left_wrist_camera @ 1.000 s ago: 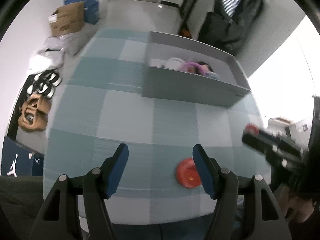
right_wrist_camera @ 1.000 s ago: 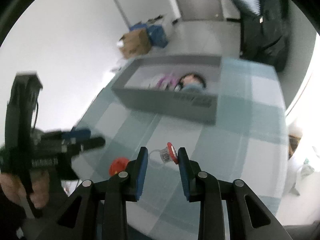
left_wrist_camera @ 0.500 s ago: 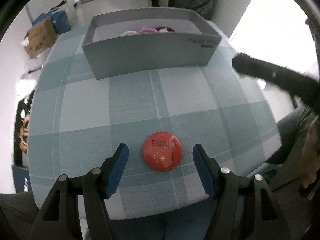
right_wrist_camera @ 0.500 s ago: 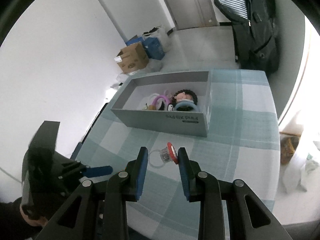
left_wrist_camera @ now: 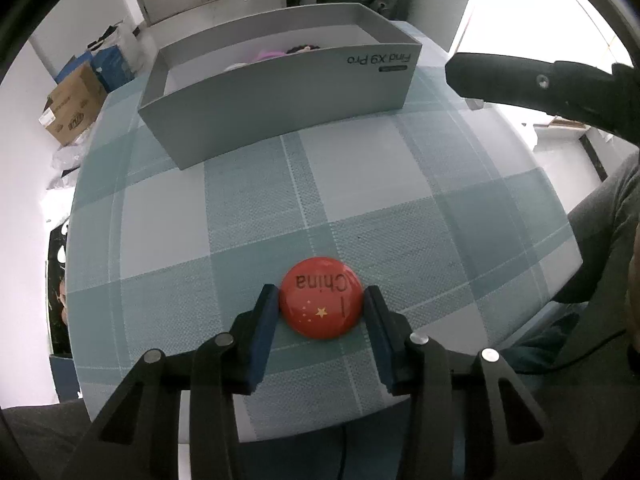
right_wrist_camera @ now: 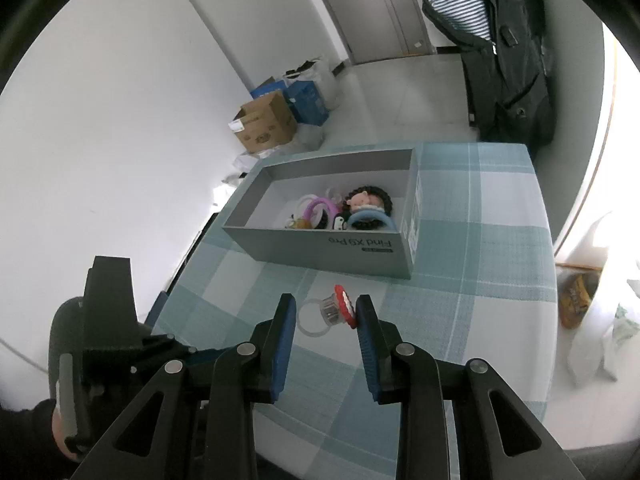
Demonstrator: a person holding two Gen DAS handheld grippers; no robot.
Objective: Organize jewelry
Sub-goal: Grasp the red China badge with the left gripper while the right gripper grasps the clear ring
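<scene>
A round red badge (left_wrist_camera: 321,303) printed "China" lies on the checked tablecloth (left_wrist_camera: 380,208) near its front edge. My left gripper (left_wrist_camera: 320,294) points down at it. Its jaws are closing, and both blue pads (left_wrist_camera: 266,320) touch the badge's sides. My right gripper (right_wrist_camera: 325,302) is shut on a clear ring with a red-and-white top (right_wrist_camera: 334,310) and holds it above the cloth. Behind stands an open grey box (right_wrist_camera: 320,242) with hair ties and bracelets (right_wrist_camera: 360,210) inside. Its front wall (left_wrist_camera: 280,120) hides most of them in the left wrist view.
The right tool's black body (left_wrist_camera: 520,80) hangs over the table's right side, and a person's grey sleeve (left_wrist_camera: 592,248) is below it. On the floor beyond are a cardboard box (right_wrist_camera: 266,126) and a blue box (right_wrist_camera: 306,102). A dark jacket (right_wrist_camera: 508,48) hangs at the back.
My left gripper swung over the red badge, sank toward it and narrowed its jaws until the pads met its sides. The right gripper kept the ring and barely moved.
</scene>
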